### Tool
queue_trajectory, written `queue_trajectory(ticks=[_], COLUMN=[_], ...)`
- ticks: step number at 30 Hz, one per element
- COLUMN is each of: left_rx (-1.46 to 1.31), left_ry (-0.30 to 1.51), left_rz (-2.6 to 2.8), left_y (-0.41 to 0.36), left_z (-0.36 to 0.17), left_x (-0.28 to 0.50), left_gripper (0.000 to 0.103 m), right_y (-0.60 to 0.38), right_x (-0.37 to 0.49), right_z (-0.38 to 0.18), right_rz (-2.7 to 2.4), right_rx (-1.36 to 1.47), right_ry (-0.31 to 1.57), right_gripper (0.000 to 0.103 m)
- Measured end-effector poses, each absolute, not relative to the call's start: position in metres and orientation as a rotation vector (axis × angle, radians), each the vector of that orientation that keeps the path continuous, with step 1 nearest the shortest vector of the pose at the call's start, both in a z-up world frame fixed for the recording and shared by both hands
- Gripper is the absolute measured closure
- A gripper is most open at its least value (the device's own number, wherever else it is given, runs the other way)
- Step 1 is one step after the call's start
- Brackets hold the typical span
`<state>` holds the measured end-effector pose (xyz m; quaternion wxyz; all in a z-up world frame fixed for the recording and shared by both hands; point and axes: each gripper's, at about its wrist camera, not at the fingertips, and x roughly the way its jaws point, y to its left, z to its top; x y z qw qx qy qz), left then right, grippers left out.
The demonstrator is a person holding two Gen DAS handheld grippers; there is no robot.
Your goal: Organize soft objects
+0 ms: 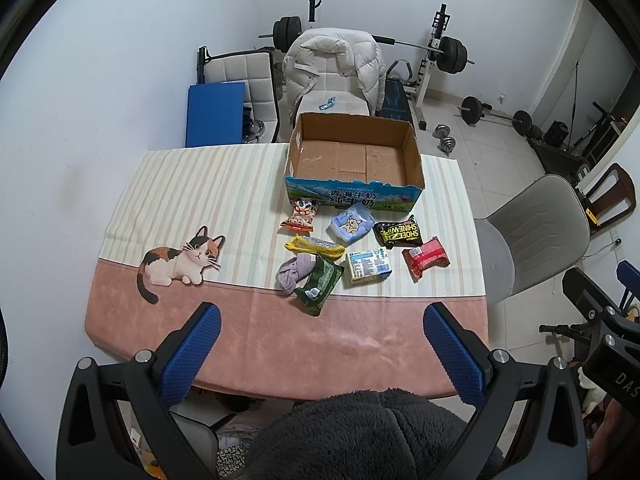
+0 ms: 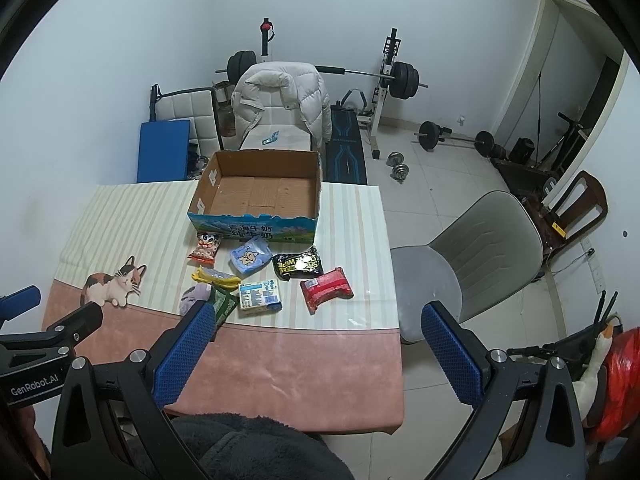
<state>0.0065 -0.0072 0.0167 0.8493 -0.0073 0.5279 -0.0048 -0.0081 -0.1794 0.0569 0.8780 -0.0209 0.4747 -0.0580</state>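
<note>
The soft packets (image 1: pixel 352 252) were seen ahead of both spread, empty tools (image 1: pixel 320 344) (image 2: pixel 316 340), the cardboard box (image 1: pixel 354 156) lying farther.

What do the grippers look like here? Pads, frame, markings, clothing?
Both match: left gripper and right gripper have black angular frames with silver bolts, and blue knurled pads on two long fingers. The left gripper body reads "GenRobot.AI" in the right view. The person wears dark grey fleece.
</note>
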Motion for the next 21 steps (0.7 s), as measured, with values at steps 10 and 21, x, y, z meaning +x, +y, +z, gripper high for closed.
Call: queue_trajectory(ticks=[10, 21], left_rx=[-0.014, 0.277], left_ry=[1.091, 1.206], left_rz=[-0.014, 0.099], left_y=[0.006, 0.05], left_z=[-0.006, -0.142], left_x=[0.032, 0.143], left_gripper=[0.0, 0.0], right_y=[-0.19, -0.197], right_x=[0.008, 0.121], right_z=[0.032, -0.166], right_rz=[-0.09, -0.038], right_rx=[0.037, 0.359], right_ry=[1.037, 1.39], right_gripper=[0.0, 0.0])
